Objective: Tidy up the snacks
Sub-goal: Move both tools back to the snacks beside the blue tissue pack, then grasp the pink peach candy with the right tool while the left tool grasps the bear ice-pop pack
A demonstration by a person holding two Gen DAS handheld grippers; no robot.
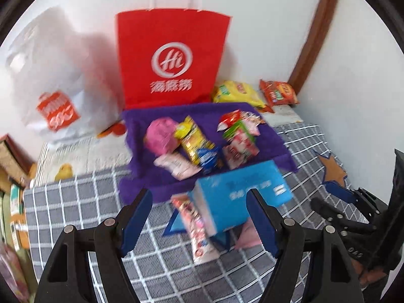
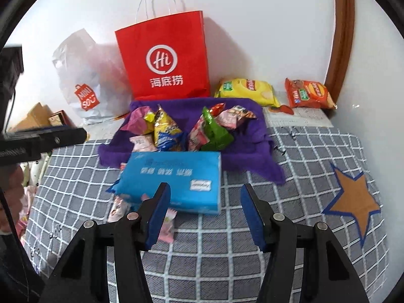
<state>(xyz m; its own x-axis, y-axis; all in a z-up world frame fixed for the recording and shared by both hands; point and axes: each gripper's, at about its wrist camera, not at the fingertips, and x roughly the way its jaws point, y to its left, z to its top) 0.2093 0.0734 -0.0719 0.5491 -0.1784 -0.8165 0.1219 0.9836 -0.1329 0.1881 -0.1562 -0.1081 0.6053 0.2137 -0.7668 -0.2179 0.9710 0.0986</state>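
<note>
Both the left gripper (image 1: 199, 214) and right gripper (image 2: 205, 210) hang released; the blue tissue pack (image 2: 174, 179) may crush the wrapped snacks (image 2: 168, 224) beneath it.

Both fisheye views are bright and evenly lit, with black corners and lines bowing near the rims. The left wrist view is smeared by motion blur, softening the red bag (image 1: 171, 60) and its lettering. The right wrist view is sharper; the bag casts a soft shadow on the white wall (image 2: 265, 30).
</note>
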